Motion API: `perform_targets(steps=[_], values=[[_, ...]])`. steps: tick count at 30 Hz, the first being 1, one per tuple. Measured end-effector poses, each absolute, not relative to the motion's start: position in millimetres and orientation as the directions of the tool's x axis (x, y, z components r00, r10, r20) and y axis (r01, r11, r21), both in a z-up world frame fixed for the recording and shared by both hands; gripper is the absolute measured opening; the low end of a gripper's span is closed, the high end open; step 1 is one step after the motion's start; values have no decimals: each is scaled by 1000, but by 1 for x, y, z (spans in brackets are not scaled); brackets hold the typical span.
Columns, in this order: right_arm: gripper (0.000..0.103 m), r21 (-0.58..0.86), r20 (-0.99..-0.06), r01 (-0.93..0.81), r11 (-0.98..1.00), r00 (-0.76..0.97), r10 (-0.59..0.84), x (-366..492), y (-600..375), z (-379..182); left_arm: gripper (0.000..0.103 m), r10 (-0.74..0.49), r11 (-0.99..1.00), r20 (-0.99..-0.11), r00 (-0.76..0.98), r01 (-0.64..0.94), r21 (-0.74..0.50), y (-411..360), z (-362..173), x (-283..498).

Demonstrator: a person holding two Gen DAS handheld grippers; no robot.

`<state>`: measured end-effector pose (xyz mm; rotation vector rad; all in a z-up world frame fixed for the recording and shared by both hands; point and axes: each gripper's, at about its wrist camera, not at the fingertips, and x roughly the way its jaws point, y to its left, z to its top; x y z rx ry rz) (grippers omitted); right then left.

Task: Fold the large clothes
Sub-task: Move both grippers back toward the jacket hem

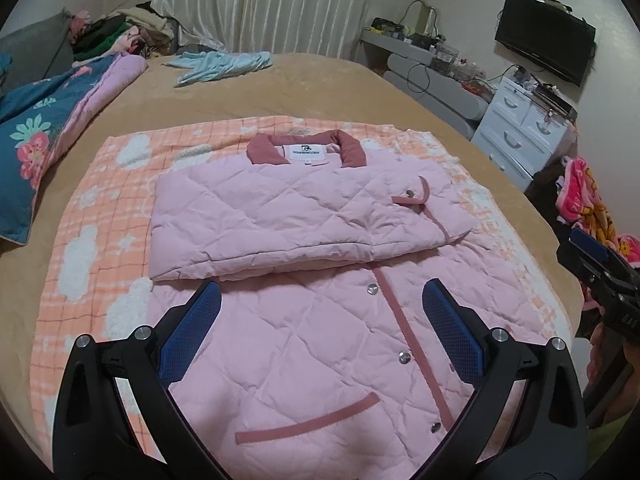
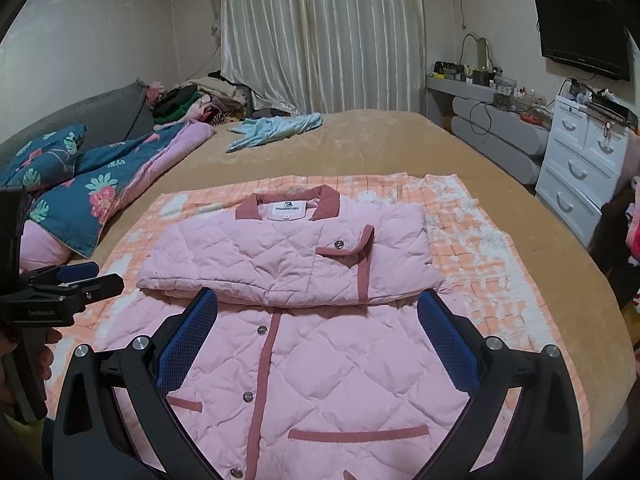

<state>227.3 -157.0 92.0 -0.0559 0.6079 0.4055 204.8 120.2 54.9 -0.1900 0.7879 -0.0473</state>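
A pale pink quilted jacket with a dusty-rose collar and trim [image 1: 304, 216] lies on an orange-and-white checked fleece blanket [image 1: 100, 216] spread over a tan bed cover [image 1: 280, 88]. Its sleeves are folded across the chest into a thick band below the collar, while the lower body, with its snap buttons, rose placket and trimmed pockets, lies flat toward the cameras. The left gripper [image 1: 320, 316] hangs above the lower half of the jacket with its blue-padded fingers [image 1: 196, 328] spread wide and nothing between them. The right gripper [image 2: 318, 320] is likewise spread wide over the jacket's lower front, holding nothing; from the left wrist view it shows at the right edge, beside the bed. At the far end of the bed lies a crumpled light blue garment [image 2: 276, 128], and along the left side sits a teal floral quilt with a pink lining [image 2: 100, 188]. Against the right wall stand a white chest of drawers [image 2: 580, 168] and a wall-mounted black television [image 2: 580, 36].
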Motion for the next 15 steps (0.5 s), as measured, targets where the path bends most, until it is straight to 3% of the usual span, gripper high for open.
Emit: perform_targets(steps=[15], values=[[99,35,-531,-374,927,779,334,189,-190,103,95,-104,985,-673,732,-16,-169,95,59,165]])
